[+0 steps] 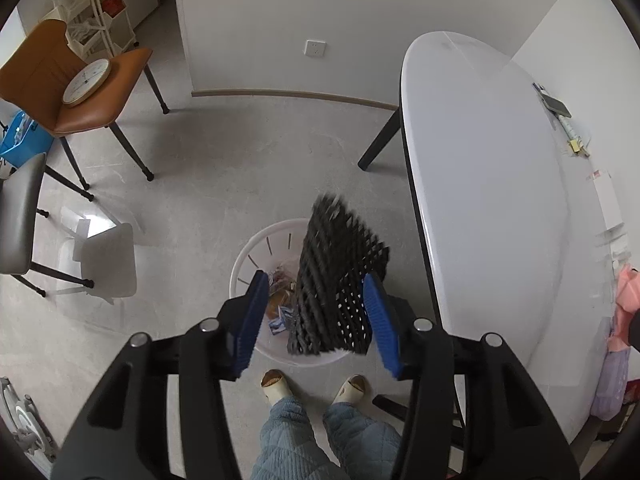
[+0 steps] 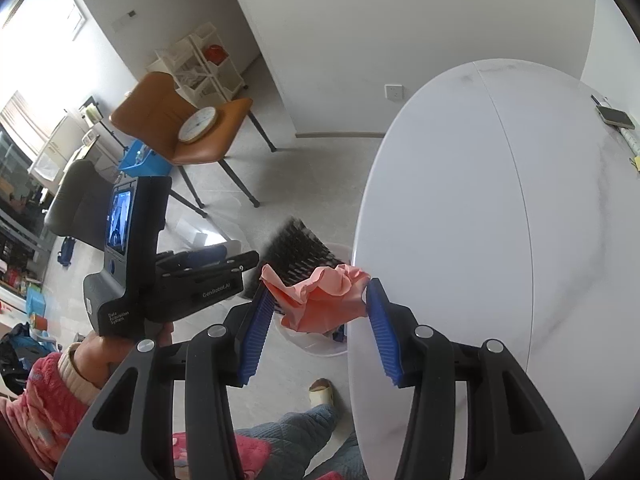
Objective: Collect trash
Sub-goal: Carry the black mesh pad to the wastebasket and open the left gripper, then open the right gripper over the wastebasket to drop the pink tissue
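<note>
left gripper (image 1: 322,312): jaws spread, over round white plastic bin (image 1: 256,256) | black perforated foam sheet (image 1: 340,280): motion-blurred, tilted, long axis toward bin, lower end inside | right gripper (image 2: 318,312): pinching crumpled pink paper (image 2: 320,300) by white oval table (image 2: 460,220) | grey tile floor (image 1: 224,184), tan chair (image 1: 100,92)

White bin (image 1: 256,256) stands on grey floor (image 1: 224,184) beside white table (image 1: 480,200).
</note>
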A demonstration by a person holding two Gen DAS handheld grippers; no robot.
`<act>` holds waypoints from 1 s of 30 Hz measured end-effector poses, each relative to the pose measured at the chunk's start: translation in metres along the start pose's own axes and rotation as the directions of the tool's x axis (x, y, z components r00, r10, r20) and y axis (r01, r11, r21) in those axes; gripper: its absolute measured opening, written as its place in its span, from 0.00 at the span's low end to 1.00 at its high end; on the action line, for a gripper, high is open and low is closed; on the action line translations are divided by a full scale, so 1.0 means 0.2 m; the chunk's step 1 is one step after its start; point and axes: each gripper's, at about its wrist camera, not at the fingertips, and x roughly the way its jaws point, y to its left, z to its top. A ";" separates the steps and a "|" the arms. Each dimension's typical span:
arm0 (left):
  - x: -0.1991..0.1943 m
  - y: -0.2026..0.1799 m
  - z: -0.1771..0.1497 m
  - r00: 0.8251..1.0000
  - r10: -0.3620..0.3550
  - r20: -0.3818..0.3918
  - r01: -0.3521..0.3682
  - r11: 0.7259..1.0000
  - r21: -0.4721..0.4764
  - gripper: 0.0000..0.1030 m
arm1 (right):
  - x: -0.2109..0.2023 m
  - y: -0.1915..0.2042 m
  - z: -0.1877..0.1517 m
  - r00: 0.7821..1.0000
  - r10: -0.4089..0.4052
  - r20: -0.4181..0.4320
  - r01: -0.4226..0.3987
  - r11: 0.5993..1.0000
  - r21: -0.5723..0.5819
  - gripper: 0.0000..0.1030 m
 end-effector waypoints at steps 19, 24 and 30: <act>-0.37 0.04 0.08 0.991 0.052 0.127 -0.043 0.997 -0.070 0.92 | 0.07 0.02 0.05 0.999 0.045 -0.008 -0.045 0.998 -0.039 0.48; -0.48 0.09 0.07 0.982 0.121 0.147 -0.106 0.989 -0.104 0.92 | 0.13 0.11 0.07 0.996 0.085 -0.029 -0.088 0.991 -0.101 0.49; -0.56 0.17 0.00 0.973 0.175 0.152 -0.149 0.974 -0.171 0.92 | 0.34 0.22 0.08 0.989 0.109 -0.101 -0.126 0.975 -0.182 0.49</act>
